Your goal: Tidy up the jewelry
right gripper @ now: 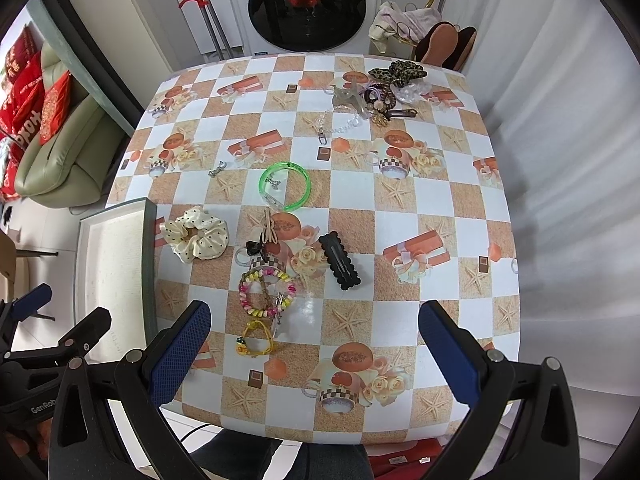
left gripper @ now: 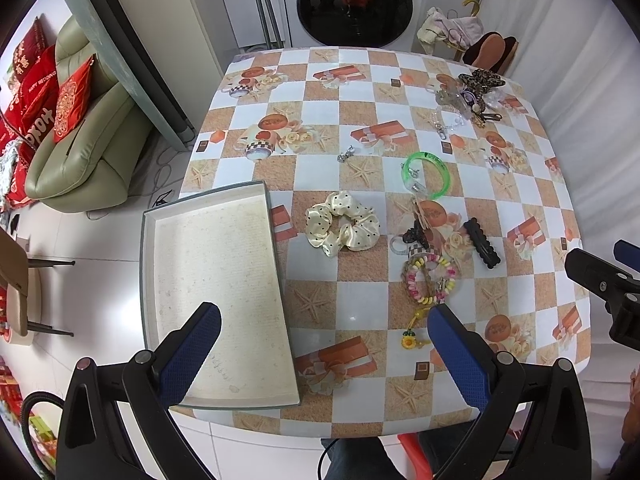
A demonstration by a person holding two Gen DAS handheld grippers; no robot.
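Jewelry lies loose mid-tabletop (right gripper: 460,208); we hold both grippers above the near edge, left gripper (left gripper: 324,344) and right gripper (right gripper: 314,338) with jaws wide apart, gripping nothing. Nearest: yellow charm (right gripper: 256,340), then beaded bracelet (right gripper: 266,290). Tray (left gripper: 216,300) sits left, empty. Beyond: cream scrunchie (left gripper: 340,228), black hair clip (right gripper: 340,266), green bangle (right gripper: 285,186). Far right: a tangled pile (right gripper: 384,94).

Behind your checkered table (left gripper: 320,80) stands a washing machine (left gripper: 354,2), with a green sofa (left gripper: 86,148) on white floor tiles (left gripper: 96,248) at left.
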